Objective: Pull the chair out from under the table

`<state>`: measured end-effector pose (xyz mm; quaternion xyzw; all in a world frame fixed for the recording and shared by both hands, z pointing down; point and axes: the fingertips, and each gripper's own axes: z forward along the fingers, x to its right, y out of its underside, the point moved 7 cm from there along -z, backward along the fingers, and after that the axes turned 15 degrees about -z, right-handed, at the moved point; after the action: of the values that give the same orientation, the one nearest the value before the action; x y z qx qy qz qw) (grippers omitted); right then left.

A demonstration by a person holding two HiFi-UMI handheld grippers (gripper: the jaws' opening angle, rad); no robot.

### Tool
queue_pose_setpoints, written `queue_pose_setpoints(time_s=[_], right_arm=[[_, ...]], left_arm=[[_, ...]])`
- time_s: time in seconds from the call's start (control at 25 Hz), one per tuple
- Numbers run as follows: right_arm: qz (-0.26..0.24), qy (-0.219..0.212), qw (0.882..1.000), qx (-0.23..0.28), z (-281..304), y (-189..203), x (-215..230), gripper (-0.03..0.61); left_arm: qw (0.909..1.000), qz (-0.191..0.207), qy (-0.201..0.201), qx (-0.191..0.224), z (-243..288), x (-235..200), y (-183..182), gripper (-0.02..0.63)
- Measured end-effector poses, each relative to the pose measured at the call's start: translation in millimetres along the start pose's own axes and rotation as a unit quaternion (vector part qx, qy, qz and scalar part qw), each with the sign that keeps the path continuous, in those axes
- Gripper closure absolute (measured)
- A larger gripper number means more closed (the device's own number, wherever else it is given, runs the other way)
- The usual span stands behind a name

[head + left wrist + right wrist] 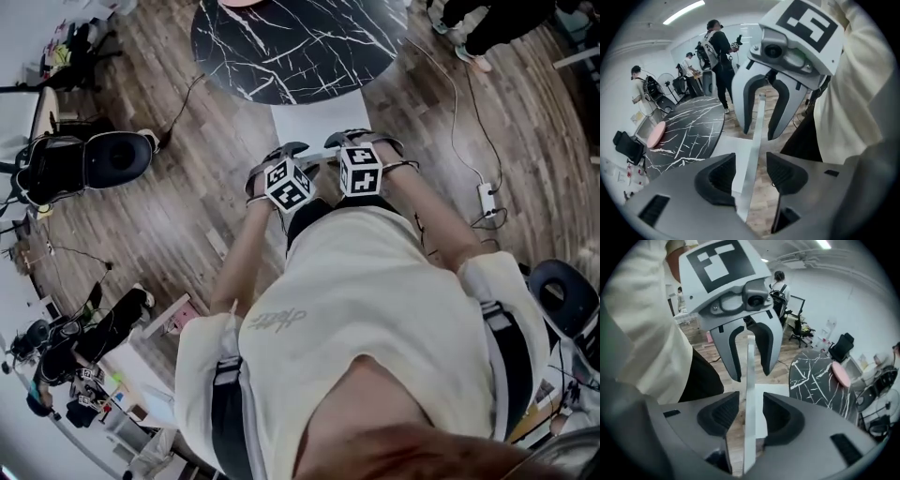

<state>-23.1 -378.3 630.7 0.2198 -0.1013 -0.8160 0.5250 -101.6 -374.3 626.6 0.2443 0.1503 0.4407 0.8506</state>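
A person leans over a white chair point(317, 117) whose seat sits partly under the black marbled table point(281, 47), with the left gripper point(749, 161) and right gripper point(751, 401) facing each other, jaws spread apart astride its thin backrest point(757, 124).

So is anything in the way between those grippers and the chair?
Nothing visible. The left gripper and right gripper both straddle the chair at its thin white backrest edge, jaws apart. Behind it stands only the person.
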Motion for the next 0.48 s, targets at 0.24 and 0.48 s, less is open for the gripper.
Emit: queue_pose_setpoints(time_s=[0.24, 0.48], right_arm=[[-0.011, -0.059, 0.997, -0.042, 32.7, -0.8, 0.6, 0.406], [0.000, -0.080, 0.995, -0.052, 44.7, 5.7, -4.0, 0.401]], left_arm=[[0.9963, 0.048, 0.042, -0.058, 26.2, 0.7, 3.6, 0.390], [0.9922, 0.079, 0.054, -0.080, 40.7, 2.4, 10.7, 0.480]])
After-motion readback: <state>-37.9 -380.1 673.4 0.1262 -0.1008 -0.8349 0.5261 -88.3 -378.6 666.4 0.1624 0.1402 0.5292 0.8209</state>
